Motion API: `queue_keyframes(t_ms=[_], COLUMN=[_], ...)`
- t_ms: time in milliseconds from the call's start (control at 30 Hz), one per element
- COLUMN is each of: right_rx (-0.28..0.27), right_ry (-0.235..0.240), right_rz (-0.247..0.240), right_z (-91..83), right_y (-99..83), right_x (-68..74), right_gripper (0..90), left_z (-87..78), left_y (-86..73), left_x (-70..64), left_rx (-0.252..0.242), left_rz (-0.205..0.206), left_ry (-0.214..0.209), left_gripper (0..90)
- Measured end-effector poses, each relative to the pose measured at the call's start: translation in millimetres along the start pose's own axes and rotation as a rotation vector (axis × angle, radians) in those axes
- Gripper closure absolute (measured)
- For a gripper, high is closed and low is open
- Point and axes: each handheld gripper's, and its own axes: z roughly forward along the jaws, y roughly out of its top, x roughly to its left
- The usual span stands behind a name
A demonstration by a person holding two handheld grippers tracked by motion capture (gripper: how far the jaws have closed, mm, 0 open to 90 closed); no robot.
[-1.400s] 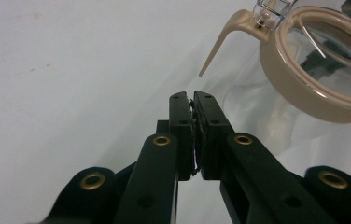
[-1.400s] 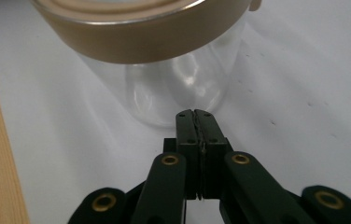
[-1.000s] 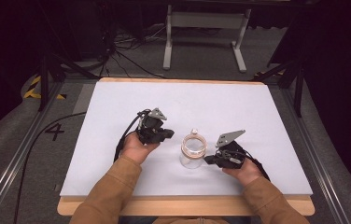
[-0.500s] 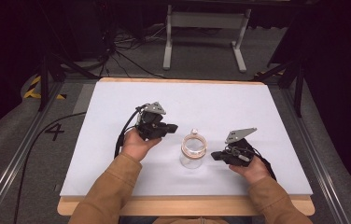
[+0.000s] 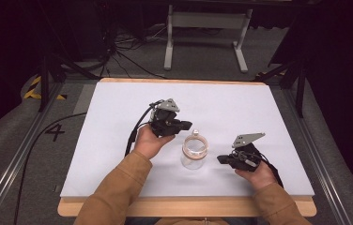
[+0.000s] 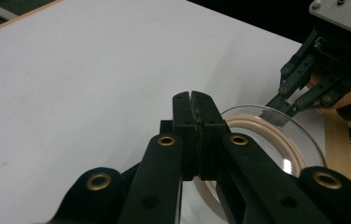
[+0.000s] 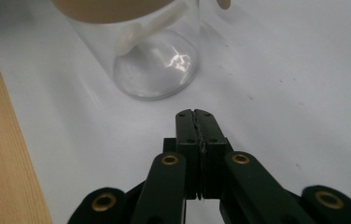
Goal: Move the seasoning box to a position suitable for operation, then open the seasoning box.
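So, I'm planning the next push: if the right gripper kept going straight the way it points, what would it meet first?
Most likely the glass jar. The right gripper, jaws shut, points at the jar's lower wall across a bare strip of table, slightly off-centre.

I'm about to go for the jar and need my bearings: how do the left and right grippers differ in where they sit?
The left gripper sits farther up the table, its tips by the far rim of the glass jar; the right gripper sits nearer the table's front edge, level with the jar's lower body and apart from it. The left looks down on the jar's mouth, the right at its base. Both have their jaws shut, holding nothing.
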Motion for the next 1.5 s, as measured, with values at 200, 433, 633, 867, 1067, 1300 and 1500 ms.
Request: queue_keyframes(t_ms=[200,433,633,867,1067,1300,1500], right_rx=[-0.005,-0.004,-0.012,-0.024,-0.037,-0.103,-0.149], right_ry=[-0.007,0.0,0.006,0.02,0.03,0.033,0.034], right_rz=[0.001,-0.007,-0.018,-0.029,-0.035,-0.042,-0.051], right_z=[-1.9,-1.0,-0.9,-0.3,0.3,-6.4,-9.3], right_y=[-2.5,-2.9,-1.1,1.5,4.4,14.0,19.8], right_x=[2.7,7.5,11.6,15.9,20.3,26.2,33.1], right_gripper=[89.4,89.4,89.4,89.4,89.4,89.4,89.5], left_z=[8.9,20.0,22.9,23.6,23.4,22.7,23.5], left_y=[1.0,-3.5,-3.9,-3.1,-3.6,-3.5,-4.1], left_x=[4.9,13.5,12.3,10.2,10.5,10.3,10.8], left_rx=[-0.026,-0.025,-0.025,-0.021,-0.025,-0.016,-0.031], left_rz=[-0.016,-0.062,-0.048,-0.047,-0.056,-0.04,-0.046], left_ry=[-0.001,-0.045,-0.05,-0.062,-0.066,-0.06,-0.064], left_gripper=[89.3,89.5,89.4,89.3,89.4,89.7,89.6])
